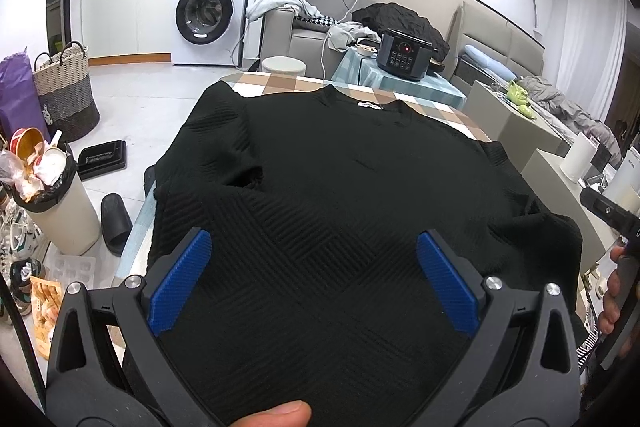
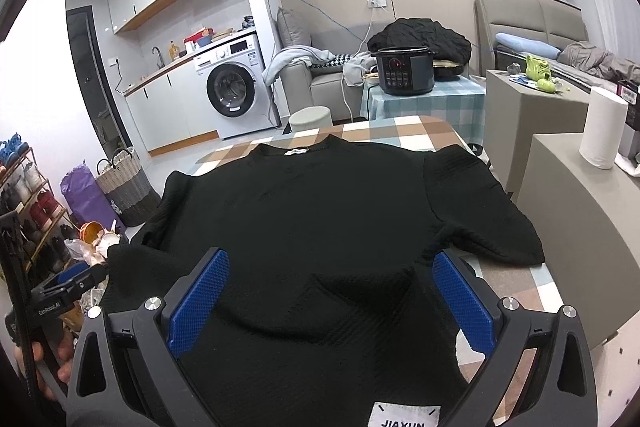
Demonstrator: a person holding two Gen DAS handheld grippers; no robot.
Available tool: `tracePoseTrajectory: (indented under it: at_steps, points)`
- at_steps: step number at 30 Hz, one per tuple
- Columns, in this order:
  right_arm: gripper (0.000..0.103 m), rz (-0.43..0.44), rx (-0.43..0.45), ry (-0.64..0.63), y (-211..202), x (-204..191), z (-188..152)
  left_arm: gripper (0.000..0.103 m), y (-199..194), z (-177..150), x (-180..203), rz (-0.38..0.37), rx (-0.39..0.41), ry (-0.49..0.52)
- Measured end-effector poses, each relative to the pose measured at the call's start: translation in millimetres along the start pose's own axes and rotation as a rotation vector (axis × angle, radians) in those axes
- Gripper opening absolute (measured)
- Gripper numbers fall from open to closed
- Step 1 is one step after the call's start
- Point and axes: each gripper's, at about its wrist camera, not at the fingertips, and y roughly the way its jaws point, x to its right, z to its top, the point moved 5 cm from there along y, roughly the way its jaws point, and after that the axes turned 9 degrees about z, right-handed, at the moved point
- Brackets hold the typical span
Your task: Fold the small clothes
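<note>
Both tongs stand spread wide with nothing between their blue pads: the left gripper (image 1: 314, 263) hovers over the near-left part of the black textured top (image 1: 340, 195), the right gripper (image 2: 332, 287) over its near-right part, and neither has any cloth pinched. The top lies face down or back up, which I cannot settle, spread across the checked tablecloth (image 2: 384, 131), its collar with a small white label (image 2: 297, 151) at the far end and the hem toward the cameras. Folding looks barely begun: the body is flat and unfolded, the right sleeve (image 2: 476, 203) lies out to the side, and the left sleeve (image 1: 224, 155) is rumpled against the body, so the sleeves and the lengthwise fold appear still to do. The near hem is cut off below both views, and the black weave swallows most creases, so any small tuck there is hard to make out. A white tag (image 2: 404, 415) reading JIAXUN shows at the bottom edge of the right view. Beyond the table stand a dark multicooker (image 2: 404, 73) on a second checked table and a washing machine (image 2: 232, 87).
</note>
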Motion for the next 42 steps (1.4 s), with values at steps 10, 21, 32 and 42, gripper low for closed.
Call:
tracePoseTrajectory:
  at_steps: [10, 21, 32, 42]
  points:
    - [0.103, -0.001, -0.038, 0.011, 16.9, 9.3, 11.7, 0.102, 21.4, 31.6, 15.4, 0.006, -0.022, 0.032]
    - [0.103, -0.022, -0.063, 0.053, 40.2, 23.1, 31.7, 0.102, 61.7, 59.2, 21.1, 0.005, -0.042, 0.054]
    - [0.103, -0.082, -0.087, 0.115, 53.9, 54.7, 37.9, 0.102, 98.2, 68.7, 20.6, 0.005, -0.068, 0.071]
    - [0.103, -0.130, -0.068, 0.293, 36.7, 116.6, 30.1, 0.102, 123.6, 70.6, 16.8, 0.031, -0.092, 0.077]
